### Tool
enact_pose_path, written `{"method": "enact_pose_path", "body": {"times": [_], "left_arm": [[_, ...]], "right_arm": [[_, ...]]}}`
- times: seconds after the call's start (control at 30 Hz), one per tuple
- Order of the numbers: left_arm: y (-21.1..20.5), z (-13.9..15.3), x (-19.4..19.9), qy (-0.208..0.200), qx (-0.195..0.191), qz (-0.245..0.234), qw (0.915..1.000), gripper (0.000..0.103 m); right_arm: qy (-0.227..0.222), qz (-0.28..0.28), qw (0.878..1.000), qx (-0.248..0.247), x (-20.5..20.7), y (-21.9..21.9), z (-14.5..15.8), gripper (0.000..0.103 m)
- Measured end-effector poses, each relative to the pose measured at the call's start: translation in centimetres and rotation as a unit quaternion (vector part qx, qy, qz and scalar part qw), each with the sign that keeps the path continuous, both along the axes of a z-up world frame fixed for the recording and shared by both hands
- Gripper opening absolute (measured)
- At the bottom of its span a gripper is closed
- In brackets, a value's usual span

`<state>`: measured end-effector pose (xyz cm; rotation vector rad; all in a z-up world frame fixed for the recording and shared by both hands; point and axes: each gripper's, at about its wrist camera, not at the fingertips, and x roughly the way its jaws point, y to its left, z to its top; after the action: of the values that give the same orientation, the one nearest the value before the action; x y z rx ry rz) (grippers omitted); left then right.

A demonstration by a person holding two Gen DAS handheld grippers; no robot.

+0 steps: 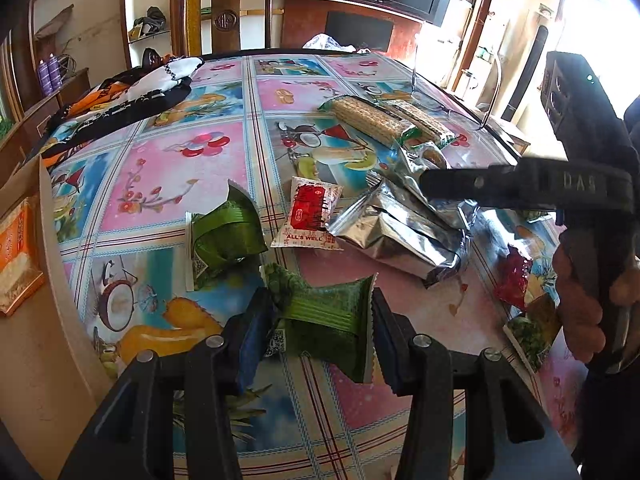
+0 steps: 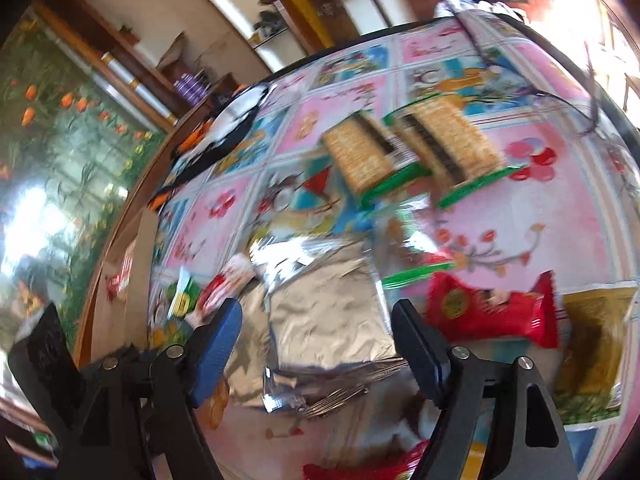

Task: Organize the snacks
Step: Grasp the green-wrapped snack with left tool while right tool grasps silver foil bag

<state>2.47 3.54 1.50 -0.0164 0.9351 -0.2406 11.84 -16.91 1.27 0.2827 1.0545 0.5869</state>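
Far left, a brown cardboard box [image 1: 44, 216] stood at the table edge. Inside, only an orange flat snack packet [image 1: 16, 256] showed; the rest of the interior was out of view.

Your left gripper [image 1: 324, 320] was clenched on a green crinkle-edged foil snack packet [image 1: 328, 312], both blue pads pressing its short ends. It sat low over the patterned oilcloth table [image 1: 180, 168]. A second green packet of the same kind [image 1: 224, 236] lay just beyond it, and a small white sachet with a red label [image 1: 308, 216] beside that.

To do this step well, you likely needed to lift before swinging toward the box, so the trailing seam cleared the second green packet. The grip was on soft foil ends, so a slow carry seemed safer.

Your right gripper [image 2: 316, 344] stood released, jaws wide, straddling a creased silver foil pouch [image 2: 320, 320] without pressing it. That view was blurred. You would have wanted it steady before closing; the foil looked slippery and layered.

Right of that lay a red crinkle-edged packet [image 2: 488, 312] and, farther off, two clear-wrapped cracker stacks with green ends [image 2: 404, 148].
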Motion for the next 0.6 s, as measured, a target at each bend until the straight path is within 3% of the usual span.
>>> {"method": "enact_pose_path", "body": {"times": [0.1,0.13,0.2,0.43,0.6], "left_arm": [[-0.1,0.0,0.0,-0.001,0.0,0.0,1.0,0.047],[-0.1,0.0,0.0,-0.001,-0.001,0.001,1.0,0.047],[0.0,0.0,0.0,-0.001,-0.004,0.003,1.0,0.047],[0.6,0.1,0.2,0.001,-0.016,0.014,0.9998,0.046],[0.6,0.1,0.2,-0.001,-0.011,0.015,0.9998,0.046]], "right_arm": [[-0.021,0.006,0.999,-0.04,-0.8,1.2,0.3,0.08],[-0.03,0.006,0.998,-0.061,-1.2,1.6,0.4,0.07],[-0.048,0.007,0.995,-0.087,-1.7,2.0,0.5,0.068],[-0.115,-0.014,0.989,-0.092,-3.5,2.3,2.7,0.065],[-0.134,0.006,0.986,-0.103,-4.8,4.1,3.0,0.065]]}}
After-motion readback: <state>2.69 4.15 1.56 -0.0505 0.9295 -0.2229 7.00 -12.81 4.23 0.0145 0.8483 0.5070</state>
